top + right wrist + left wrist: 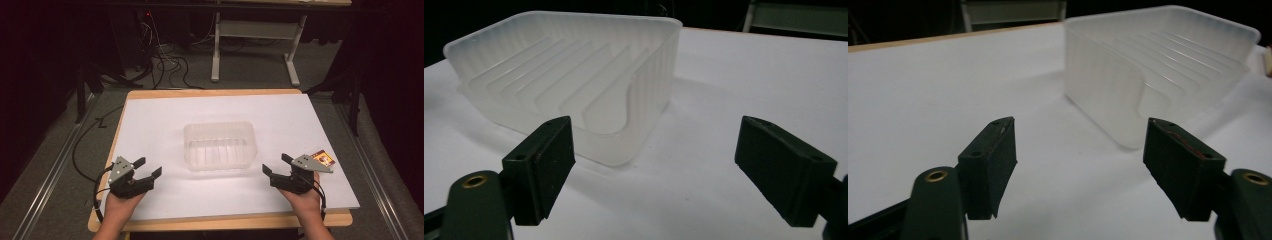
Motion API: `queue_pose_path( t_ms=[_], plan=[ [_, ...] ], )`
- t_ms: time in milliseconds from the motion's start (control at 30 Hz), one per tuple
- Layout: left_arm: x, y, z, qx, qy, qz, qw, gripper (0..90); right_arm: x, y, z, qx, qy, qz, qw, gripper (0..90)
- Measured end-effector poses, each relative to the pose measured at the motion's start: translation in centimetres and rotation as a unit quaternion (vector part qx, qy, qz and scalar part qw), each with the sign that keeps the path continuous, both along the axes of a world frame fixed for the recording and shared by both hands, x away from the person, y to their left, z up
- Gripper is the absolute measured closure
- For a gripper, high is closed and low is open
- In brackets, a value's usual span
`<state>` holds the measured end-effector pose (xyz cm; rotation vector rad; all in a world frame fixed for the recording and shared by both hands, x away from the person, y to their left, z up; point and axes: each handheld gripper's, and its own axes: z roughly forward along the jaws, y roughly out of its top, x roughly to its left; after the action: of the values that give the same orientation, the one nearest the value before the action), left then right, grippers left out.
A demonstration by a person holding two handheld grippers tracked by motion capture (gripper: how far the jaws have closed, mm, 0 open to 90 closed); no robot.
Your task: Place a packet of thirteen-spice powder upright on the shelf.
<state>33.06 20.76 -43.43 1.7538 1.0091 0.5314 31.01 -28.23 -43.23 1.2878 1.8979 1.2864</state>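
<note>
A translucent plastic tray (219, 131) with a ribbed floor sits in the middle of the white board (165, 125). My left gripper (148, 167) rests near the front left, open, nothing between its jaws, pointing toward the tray. My right gripper (277, 164) rests near the front right, open too and bare. In the left gripper view the tray (1128, 75) stands ahead to the right of my left gripper (1083, 150). In the right gripper view the tray (644, 100) stands ahead to the left of my right gripper (654, 160). A small brown-and-red packet (324, 158) lies just beyond the right gripper's grey plate.
The white board lies on a wooden table (210, 93) whose edge shows at the back and front. Beyond the table are dark floor, cables (165, 62) and a grey frame leg (216, 50). Metal rails (55, 165) run along both sides.
</note>
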Motion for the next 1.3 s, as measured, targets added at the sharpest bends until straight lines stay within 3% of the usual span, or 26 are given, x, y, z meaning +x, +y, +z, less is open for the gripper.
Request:
queue_pose_path(
  t_ms=[200, 467, 633, 733, 833, 933, 967, 1033, 1100, 1133, 1200, 1300],
  plan=[
    [0.5, -0.1, -0.4, 0.012, 0.006, -0.001, 0.9999, 26.2, 0.2, -0.7, -0.1, -0.005, 0.013, -0.022, 0.9997, 18.7],
    [0.6, -0.7, -0.3, 0.018, -0.002, -0.013, 0.9998, 27.9, 0.2, -3.9, -0.2, 0.001, 0.026, -0.061, 0.9978, 22.2],
    [0.7, -0.9, -0.3, 0.018, -0.004, -0.018, 0.9997, 28.0, -0.2, -7.5, -0.1, -0.010, 0.029, -0.118, 0.9925, 34.9],
    [0.7, -1.1, -0.3, 0.019, -0.004, -0.023, 0.9995, 28.2, -0.4, -9.8, -0.1, -0.016, 0.034, -0.164, 0.9858, 49.6],
    [0.6, -1.2, -0.3, 0.021, -0.005, -0.027, 0.9994, 28.6, -0.5, -11.9, -0.3, -0.030, 0.050, -0.218, 0.9741, 66.6],
    [0.5, -1.3, -0.3, 0.024, -0.007, -0.029, 0.9993, 29.2, -0.2, -14.3, -0.7, -0.032, 0.074, -0.266, 0.9607, 90.0],
    [0.5, -1.3, -0.3, 0.024, -0.007, -0.029, 0.9993, 29.2, 0.1, -15.1, -1.0, -0.032, 0.084, -0.279, 0.9559, 90.0],
    [0.4, -1.3, -0.3, 0.028, -0.007, -0.030, 0.9991, 29.3, 0.6, -16.4, -1.7, -0.037, 0.104, -0.314, 0.9431, 90.0],
    [0.3, -1.2, -0.3, 0.028, -0.007, -0.031, 0.9991, 29.3, 1.1, -17.3, -2.5, -0.037, 0.128, -0.326, 0.9359, 90.0],
    [0.2, -1.2, -0.3, 0.029, -0.008, -0.030, 0.9991, 29.4, 1.4, -17.5, -2.9, -0.032, 0.138, -0.329, 0.9336, 90.0],
    [0.0, -0.9, -0.2, 0.026, -0.009, -0.028, 0.9992, 29.4, 1.9, -17.7, -3.4, -0.029, 0.153, -0.324, 0.9331, 90.0],
    [-0.3, -0.6, -0.2, 0.025, -0.008, -0.023, 0.9994, 29.4, 2.8, -17.4, -3.8, -0.030, 0.163, -0.315, 0.9345, 90.0]
  ],
)
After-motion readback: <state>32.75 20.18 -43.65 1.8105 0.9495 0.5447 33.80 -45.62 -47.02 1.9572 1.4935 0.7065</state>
